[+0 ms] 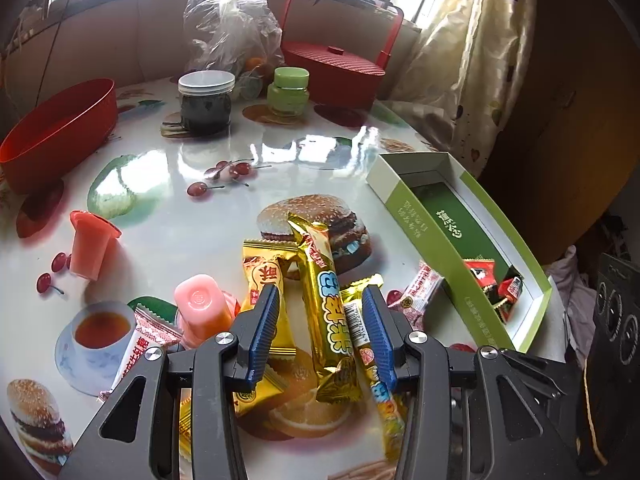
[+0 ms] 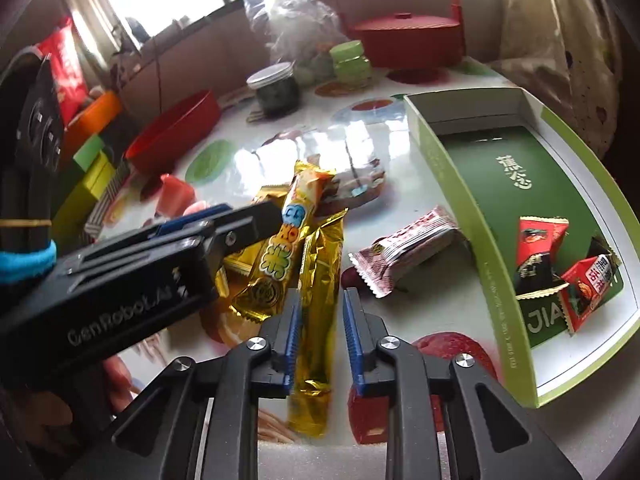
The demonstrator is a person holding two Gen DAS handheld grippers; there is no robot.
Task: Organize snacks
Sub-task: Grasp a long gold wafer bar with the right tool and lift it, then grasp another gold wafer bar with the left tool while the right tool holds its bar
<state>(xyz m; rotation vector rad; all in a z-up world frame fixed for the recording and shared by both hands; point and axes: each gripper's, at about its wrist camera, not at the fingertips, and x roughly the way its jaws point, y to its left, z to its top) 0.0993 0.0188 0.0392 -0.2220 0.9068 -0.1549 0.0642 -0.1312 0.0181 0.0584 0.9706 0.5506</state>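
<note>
**Two grippers over the gold bars, box waiting at the right**

I have both tools hanging over the snack pile on the printed table. My left gripper has its fingers spread apart around the fat gold puffed-rice bar, which runs up between them; whether the pads touch the wrapper I cannot tell, and nothing is clamped. My right gripper is likewise apart, straddling the slim gold stick lying lengthwise between the fingers, with a gap showing on the right side.

The destination, as I judge it, is the green box, open at the table's right edge with a few red and black candies already in its near end. The pink wafer pack lies just beside its wall.

To do this pick well I would close on one bar only, across its width near the middle, so it does not swing or drag its neighbour. The gold wrappers overlap, and foil is slippery; I would lift straight up before moving right.

Hard to read: the flat gold packet is partly under my left finger, the near ends of the bars vanish behind the gripper bodies, and a pink jelly cup is half hidden at the left. In the right wrist view the left tool blocks much of the pile.
</note>
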